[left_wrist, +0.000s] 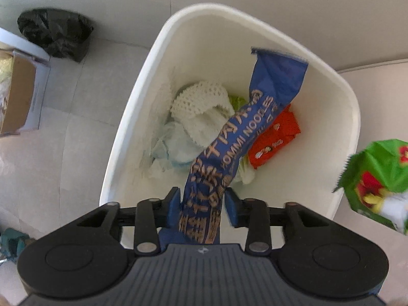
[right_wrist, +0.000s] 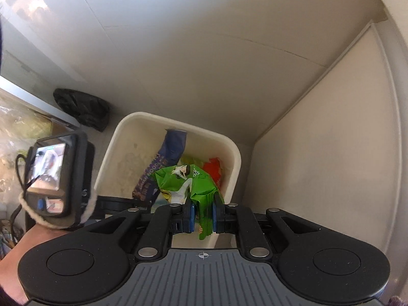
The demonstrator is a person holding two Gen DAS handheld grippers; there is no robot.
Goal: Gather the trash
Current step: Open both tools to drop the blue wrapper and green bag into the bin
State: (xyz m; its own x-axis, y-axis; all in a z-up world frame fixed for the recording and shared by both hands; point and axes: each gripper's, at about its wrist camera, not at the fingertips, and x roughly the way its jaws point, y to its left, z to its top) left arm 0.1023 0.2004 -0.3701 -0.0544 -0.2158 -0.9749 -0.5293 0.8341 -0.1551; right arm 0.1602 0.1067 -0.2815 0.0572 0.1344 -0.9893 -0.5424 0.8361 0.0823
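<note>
- Blue noodle wrapper [left_wrist: 244, 137] is the main thing here, gold print on it, and "NOODLES" reads clearly with something like "OMMI" in front (first letter is cut off). The rest is gold characters I can't make out.
- The left gripper [left_wrist: 202, 204] points down over the white bin [left_wrist: 352, 117]. Its blue pads sit on either side of the wrapper's lower end with a visible gap on the right side, so the jaws look apart and not squeezing. The wrapper stretches from between them down into the bin.
- Inside the bin: a white foam net [left_wrist: 201, 102], crumpled tissue [left_wrist: 173, 148], and a red snack packet [left_wrist: 278, 137] with small print too tiny to read.
- The right gripper [right_wrist: 202, 216] is clamped tight on a green snack bag [right_wrist: 193, 181], hanging just above the bin's near edge. The bag has a cartoon-ish figure printed on it, but no lettering I can read.
- A black plastic bag [left_wrist: 56, 35] lies on the floor by the wall, and a cardboard box [left_wrist: 17, 97] stands on the left.
</note>
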